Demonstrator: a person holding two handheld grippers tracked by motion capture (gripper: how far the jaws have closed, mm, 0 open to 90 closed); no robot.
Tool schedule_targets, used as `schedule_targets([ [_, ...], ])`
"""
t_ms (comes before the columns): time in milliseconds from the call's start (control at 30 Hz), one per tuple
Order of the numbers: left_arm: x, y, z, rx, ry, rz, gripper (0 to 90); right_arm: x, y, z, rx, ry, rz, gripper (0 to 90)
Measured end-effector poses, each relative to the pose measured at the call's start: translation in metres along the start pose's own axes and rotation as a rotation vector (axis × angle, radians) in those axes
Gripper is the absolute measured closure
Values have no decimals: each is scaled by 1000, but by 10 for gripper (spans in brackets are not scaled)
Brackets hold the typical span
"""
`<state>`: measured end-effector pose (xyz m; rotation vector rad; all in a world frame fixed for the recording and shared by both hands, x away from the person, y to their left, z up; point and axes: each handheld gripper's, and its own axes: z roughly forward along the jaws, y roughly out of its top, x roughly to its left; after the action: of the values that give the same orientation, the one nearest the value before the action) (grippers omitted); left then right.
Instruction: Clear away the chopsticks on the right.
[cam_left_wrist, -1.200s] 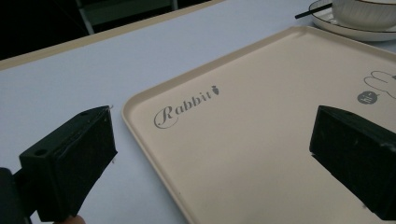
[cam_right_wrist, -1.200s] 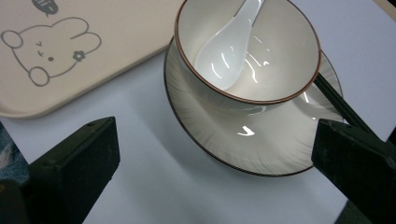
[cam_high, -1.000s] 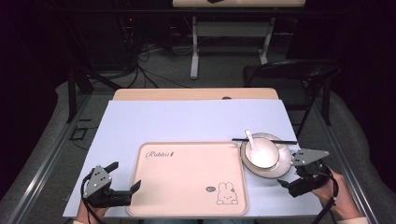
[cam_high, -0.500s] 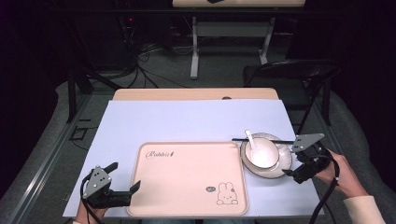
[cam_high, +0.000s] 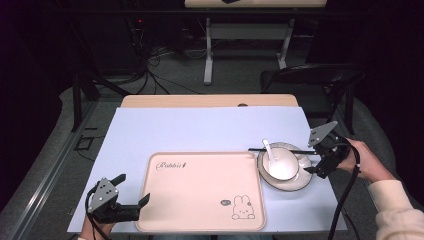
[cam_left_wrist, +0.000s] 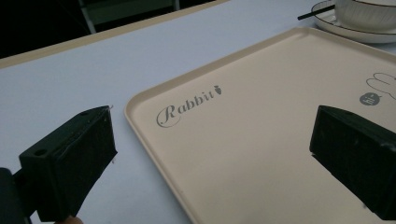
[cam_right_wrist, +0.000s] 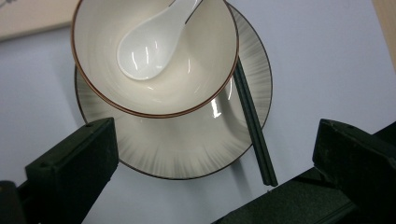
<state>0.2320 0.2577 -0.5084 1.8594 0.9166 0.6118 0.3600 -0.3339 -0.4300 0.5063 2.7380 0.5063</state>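
The right gripper (cam_high: 320, 161) is held wide open just beside the plate (cam_right_wrist: 187, 154), which carries the bowl (cam_right_wrist: 154, 56), spoon (cam_right_wrist: 149, 46) and 2 chopsticks (cam_right_wrist: 252, 126), probably lined up for a rim grab. The left gripper (cam_high: 131, 196) is parked wide, straddling the tray (cam_high: 200, 190) corner, likely steadying it.

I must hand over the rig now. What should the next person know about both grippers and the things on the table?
Left gripper: open, empty, at the near left corner of the tray.
Right gripper: open, empty, just right of the plate.
The bowl sits on the plate with the spoon inside; chopsticks lie across the plate rim.
The tray holds nothing. Nothing gripped yet; probably the dishes go to the tray.
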Motion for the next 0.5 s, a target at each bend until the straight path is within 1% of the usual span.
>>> schedule_targets([
  [33,0,0,0,0,0,0,1,-6,2,5,29,11,-23,0],
  [100,0,0,0,-1,0,0,1,-8,2,6,37,16,-19,0],
  [133,0,0,0,-1,0,2,1,-11,2,9,43,24,-30,0],
  [167,0,0,0,0,1,2,1,-14,2,11,55,24,-42,0],
  [233,0,0,0,2,-2,0,1,-18,2,16,72,35,-41,0],
  [267,0,0,0,2,-2,-1,1,-20,2,20,91,39,-42,0],
  [333,0,0,0,1,-1,-1,1,-23,1,26,89,52,-58,0],
  [367,0,0,0,1,-1,-3,1,-24,1,27,105,52,-49,0],
  [400,0,0,0,1,0,-2,1,-26,1,30,111,52,-61,0],
  [433,1,0,0,2,-1,-3,1,-27,1,33,118,62,-59,0],
  [500,1,0,1,2,-1,-3,1,-31,0,38,132,59,-70,30],
])
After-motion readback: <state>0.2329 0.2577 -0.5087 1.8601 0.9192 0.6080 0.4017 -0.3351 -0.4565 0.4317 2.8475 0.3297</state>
